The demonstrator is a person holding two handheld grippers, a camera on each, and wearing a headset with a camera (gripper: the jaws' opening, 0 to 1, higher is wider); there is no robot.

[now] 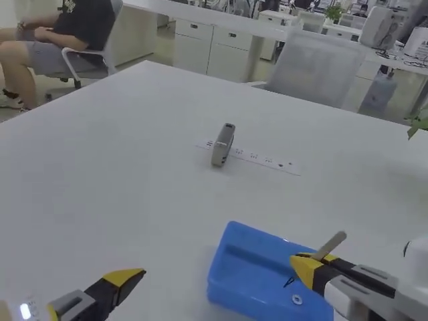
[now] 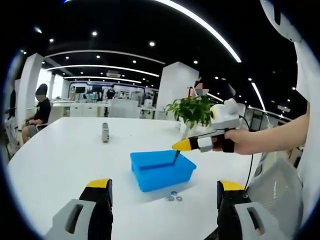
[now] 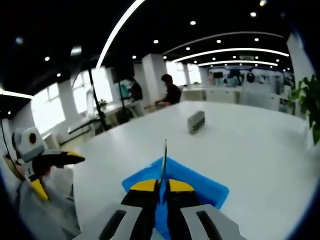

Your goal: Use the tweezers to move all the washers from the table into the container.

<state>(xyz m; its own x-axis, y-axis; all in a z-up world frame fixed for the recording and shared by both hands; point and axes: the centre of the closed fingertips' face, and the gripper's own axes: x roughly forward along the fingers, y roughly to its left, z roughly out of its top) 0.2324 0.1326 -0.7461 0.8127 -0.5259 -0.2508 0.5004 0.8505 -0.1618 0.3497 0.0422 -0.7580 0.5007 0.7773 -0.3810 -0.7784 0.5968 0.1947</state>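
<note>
The right gripper (image 1: 313,265) is clamped on the tweezers (image 3: 164,162), their tips over the blue container (image 1: 244,264). One washer (image 1: 296,299) seems to lie inside. A few washers (image 2: 173,196) wait on the table (image 1: 134,167) beside it. The left gripper (image 1: 126,277) is empty, jaws apart.

Black jaws tipped in yellow are carried on the grey-and-white bodies of the left gripper (image 2: 165,183) and right gripper (image 3: 163,186); a black cable (image 2: 250,170) is seen trailing from the latter.

I see the container (image 1: 247,267) on the table (image 1: 134,167) near me, tweezers (image 1: 331,245) above it, washers (image 2: 173,196) on the table just beside it, block (image 1: 223,144) farther back.
</note>
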